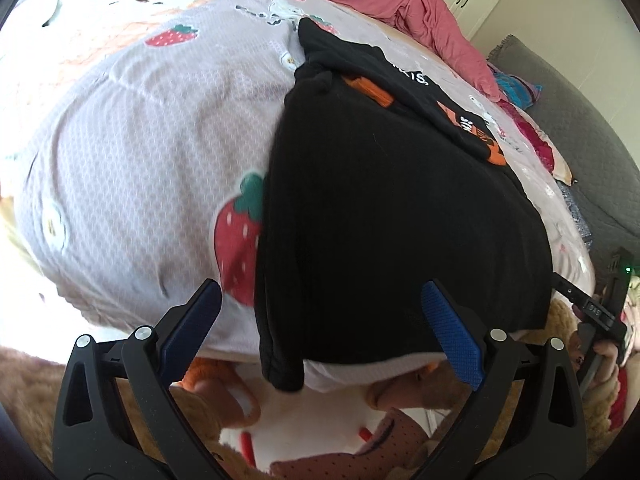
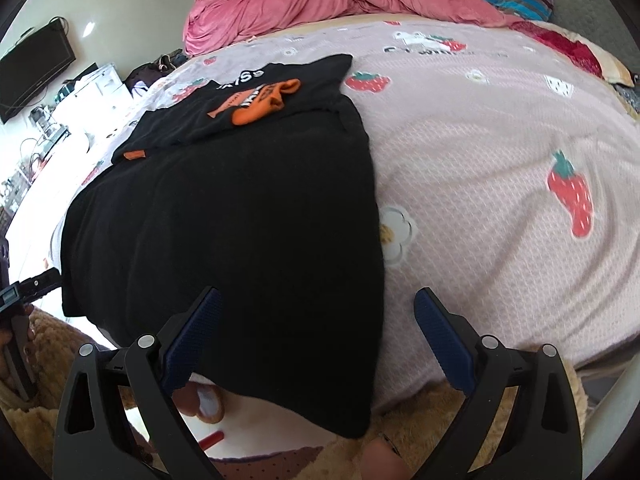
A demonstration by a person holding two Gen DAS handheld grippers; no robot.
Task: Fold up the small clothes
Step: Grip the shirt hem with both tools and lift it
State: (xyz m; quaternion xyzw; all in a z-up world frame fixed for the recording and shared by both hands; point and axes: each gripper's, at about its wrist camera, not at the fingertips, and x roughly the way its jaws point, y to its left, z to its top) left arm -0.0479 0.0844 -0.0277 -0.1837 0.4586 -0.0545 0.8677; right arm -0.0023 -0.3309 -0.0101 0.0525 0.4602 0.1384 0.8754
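- Left wrist view: the left gripper [image 1: 320, 320] is hovering with its blue-padded fingers [image 1: 452, 332] spread wide, clamping nothing, low over the near edge of the bed.
- Between and just beyond those fingers, the black fleece garment with orange patches and white lettering [image 1: 392, 216] is lying flat on the lilac quilted bedspread printed with strawberries and daisies [image 1: 132, 152], its near hem drooping over the bed's edge.
- A folded-over part carrying the orange print is sitting on the garment's far end.
- Right wrist view: the right gripper [image 2: 316, 324] is likewise hanging with its jaws wide apart and empty, straddling the garment's [image 2: 224, 220] near right corner.
- The garment is filling the left half of this view, bedspread [image 2: 480, 168] running bare to the right.
- A crumpled pink blanket [image 2: 328, 0] is bunching up along the far side of the bed.
- Past it, a grey padded headboard [image 2: 576, 4] is showing at the top right.
- On the far left, a black flat screen [image 2: 32, 68] is hanging on the wall.
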